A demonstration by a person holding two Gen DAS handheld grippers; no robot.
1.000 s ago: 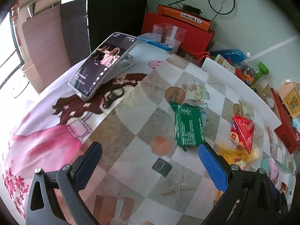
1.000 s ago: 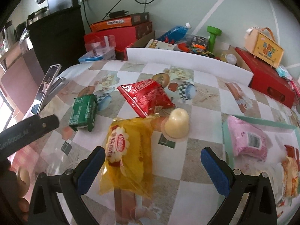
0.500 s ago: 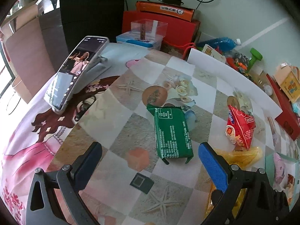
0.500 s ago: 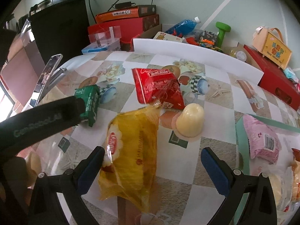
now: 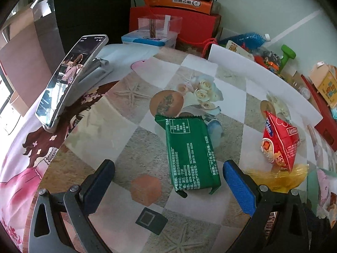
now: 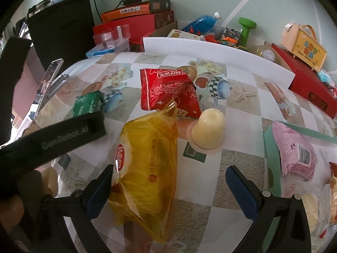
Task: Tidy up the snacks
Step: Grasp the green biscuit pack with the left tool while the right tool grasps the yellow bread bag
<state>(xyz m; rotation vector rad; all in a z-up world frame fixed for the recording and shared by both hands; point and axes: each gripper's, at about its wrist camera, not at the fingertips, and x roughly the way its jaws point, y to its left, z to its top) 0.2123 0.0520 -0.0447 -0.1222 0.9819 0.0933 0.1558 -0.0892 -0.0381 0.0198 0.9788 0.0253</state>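
A: Cluttered desk (image 5: 130,113), tiled-print cloth. Green packet (image 5: 190,154)?
B: Just ahead of left gripper (image 5: 168,181), toward its right finger, long axis pointing away. Jaws wide, empty.
A: Right gripper (image 6: 168,181)?
B: Wide too, empty, yellow bag (image 6: 145,172) at its left finger.

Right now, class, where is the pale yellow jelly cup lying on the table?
In the right wrist view the jelly cup sits mid-table, just right of the yellow snack bag and below the red packet.

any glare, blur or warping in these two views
Left wrist view: sharp, fisheye bends the white board, window glare on the phone screen. Right wrist view: the other gripper's black body is soft, shine on the yellow packet, corners vignetted black.
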